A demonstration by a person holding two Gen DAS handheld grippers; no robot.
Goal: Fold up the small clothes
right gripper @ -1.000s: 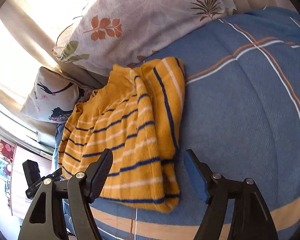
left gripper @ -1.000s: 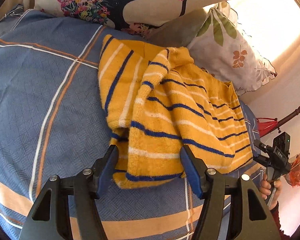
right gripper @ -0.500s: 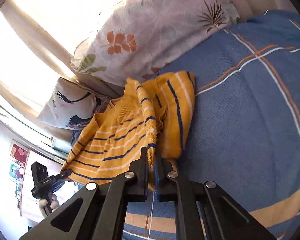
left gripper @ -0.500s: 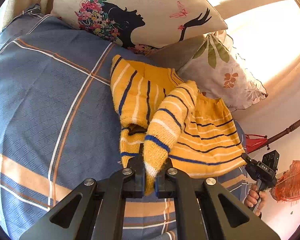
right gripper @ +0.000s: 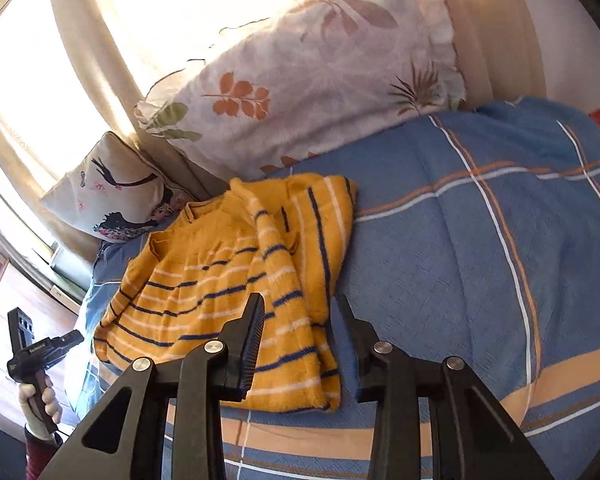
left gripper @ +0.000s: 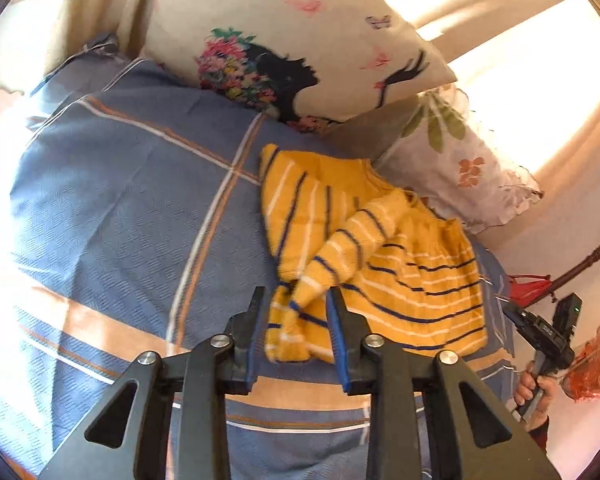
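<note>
A small yellow sweater with navy and white stripes (left gripper: 400, 276) lies partly folded on the blue plaid bedspread (left gripper: 120, 240), one sleeve laid diagonally across its body. My left gripper (left gripper: 296, 300) is open, its jaws on either side of the sleeve's cuff end and the near hem. In the right wrist view the same sweater (right gripper: 204, 280) lies left of centre. My right gripper (right gripper: 302, 308) is open just above the sweater's near right edge. Each view shows the other gripper held in a hand at its edge.
A pillow with a woman's silhouette (left gripper: 300, 48) and a leaf-print pillow (right gripper: 308, 92) lean against the curtained window behind the sweater. A dark wooden rail and red items (left gripper: 540, 284) stand off the bed's right side. Bare bedspread (right gripper: 480, 260) stretches right of the sweater.
Both grippers were shut on the sleeve half a second ago. Now both have opened and let it go; the sleeve lies across the sweater. Both cameras have drawn back and up.
</note>
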